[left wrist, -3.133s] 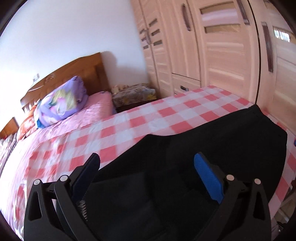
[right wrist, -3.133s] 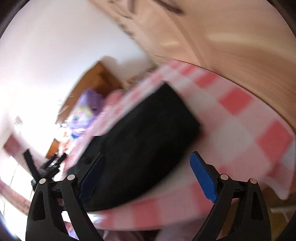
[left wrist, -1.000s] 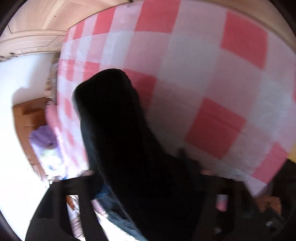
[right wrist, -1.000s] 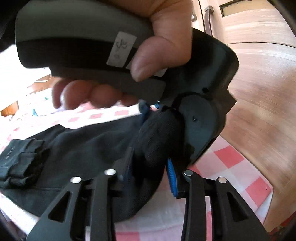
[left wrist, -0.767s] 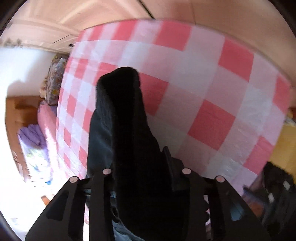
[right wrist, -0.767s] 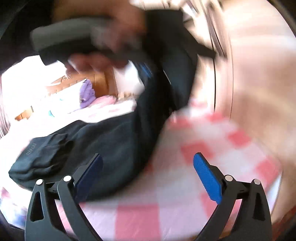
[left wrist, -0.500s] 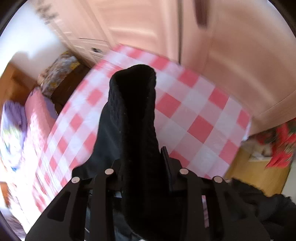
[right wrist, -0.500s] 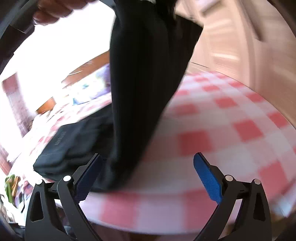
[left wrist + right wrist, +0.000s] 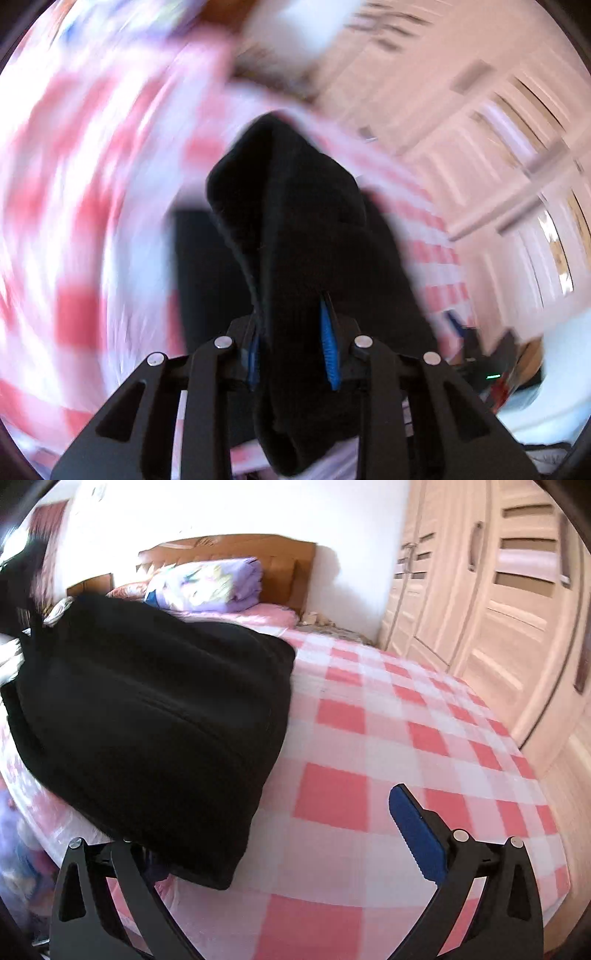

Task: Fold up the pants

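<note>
The black pants (image 9: 155, 716) lie in a folded heap on the left side of the pink-and-white checked bed (image 9: 369, 746). In the left wrist view my left gripper (image 9: 291, 350) is shut on a bunched end of the pants (image 9: 295, 221), which hangs through the jaws; the view is badly blurred. My right gripper (image 9: 280, 834) is open and empty just right of the heap's near edge; its left finger is hidden under the fabric.
A wooden headboard (image 9: 258, 550) and a purple patterned pillow (image 9: 207, 587) are at the far end of the bed. A pale wooden wardrobe (image 9: 498, 590) runs along the right. A cluttered nightstand (image 9: 332, 627) stands in the corner.
My right gripper has let go of the pants and opened. My left gripper stays shut on the fabric and has swung it over the bed, folding the pants onto the left side.
</note>
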